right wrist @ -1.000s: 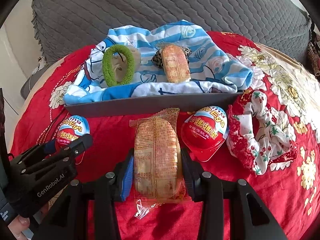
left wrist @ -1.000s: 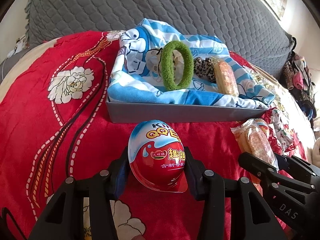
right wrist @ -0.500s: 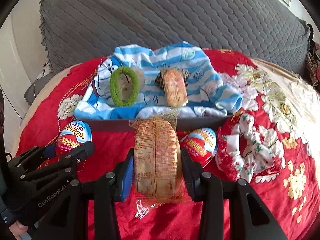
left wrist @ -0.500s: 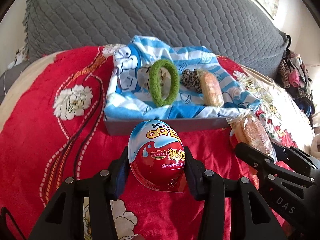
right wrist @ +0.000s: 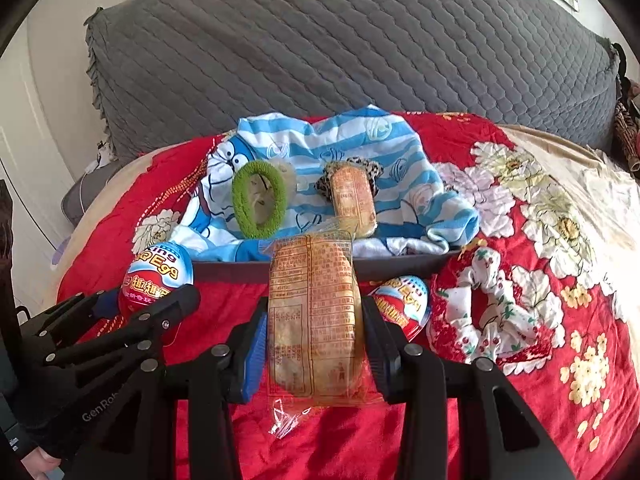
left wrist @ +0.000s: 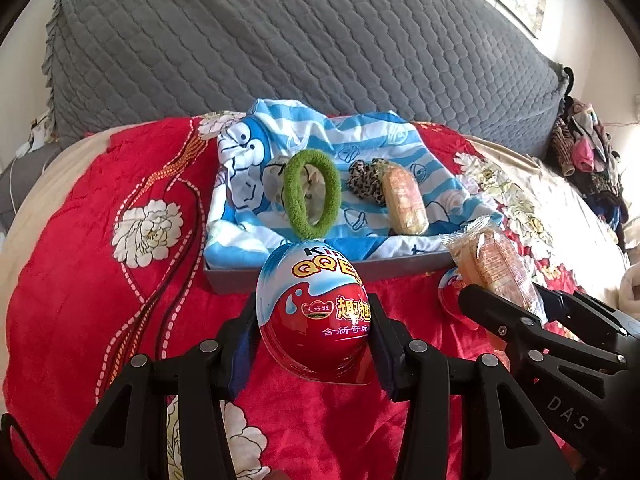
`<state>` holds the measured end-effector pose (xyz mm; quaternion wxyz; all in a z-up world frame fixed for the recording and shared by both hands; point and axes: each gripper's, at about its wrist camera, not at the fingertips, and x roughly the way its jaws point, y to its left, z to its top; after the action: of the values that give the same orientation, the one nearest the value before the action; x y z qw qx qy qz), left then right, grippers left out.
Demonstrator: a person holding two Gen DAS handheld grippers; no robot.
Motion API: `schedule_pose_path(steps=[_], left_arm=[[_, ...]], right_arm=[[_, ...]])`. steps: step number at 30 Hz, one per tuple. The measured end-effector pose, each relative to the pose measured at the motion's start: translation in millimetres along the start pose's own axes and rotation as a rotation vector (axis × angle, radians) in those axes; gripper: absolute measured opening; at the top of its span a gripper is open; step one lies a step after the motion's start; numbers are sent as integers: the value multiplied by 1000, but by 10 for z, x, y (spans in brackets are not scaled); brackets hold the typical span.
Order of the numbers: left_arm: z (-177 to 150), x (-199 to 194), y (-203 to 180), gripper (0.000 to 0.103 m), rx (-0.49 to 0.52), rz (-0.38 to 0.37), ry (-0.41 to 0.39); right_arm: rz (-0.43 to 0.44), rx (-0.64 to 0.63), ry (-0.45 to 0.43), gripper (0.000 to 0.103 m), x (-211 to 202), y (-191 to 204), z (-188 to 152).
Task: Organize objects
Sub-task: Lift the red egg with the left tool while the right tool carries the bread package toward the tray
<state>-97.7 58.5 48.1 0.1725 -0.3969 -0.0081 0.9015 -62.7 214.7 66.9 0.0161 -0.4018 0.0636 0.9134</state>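
My left gripper (left wrist: 314, 340) is shut on a red and blue toy egg (left wrist: 314, 312), held above the red blanket. In the right wrist view the same egg (right wrist: 160, 280) shows at the left. My right gripper (right wrist: 314, 344) is shut on a wrapped snack bar (right wrist: 312, 320), also lifted. Behind both stands a grey tray (left wrist: 400, 266) lined with a blue striped cloth (left wrist: 360, 140). In it lie a green scrunchie (left wrist: 312, 200), a leopard scrunchie (left wrist: 366, 186) and a second snack bar (left wrist: 404, 200).
A second toy egg (right wrist: 402, 304) and a red and white floral scrunchie (right wrist: 500, 308) lie on the red flowered blanket (right wrist: 580, 320) in front of the tray's right end. A grey quilted cushion (right wrist: 360, 48) rises behind. Clothes (left wrist: 588, 160) are heaped at far right.
Both grippers have risen with their loads; the tray and blanket look smaller and farther below. The egg and the snack bar keep their place between the jaws.
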Motion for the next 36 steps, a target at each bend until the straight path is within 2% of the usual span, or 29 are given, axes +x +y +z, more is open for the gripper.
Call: schedule_pose_path(steps=[21,30,36], left_arm=[[432,-12,-138,51,21,-30,-46],[624,107,-173,51,30,-35,-64],[782,194,-208,51,36,-33,-72]], right_arm=[[-13,-45,-123,44,-264,-67,388],[-26,-87,-144,44,-211,-54,610],[-36,-56,-130,44,-61,-174,719]])
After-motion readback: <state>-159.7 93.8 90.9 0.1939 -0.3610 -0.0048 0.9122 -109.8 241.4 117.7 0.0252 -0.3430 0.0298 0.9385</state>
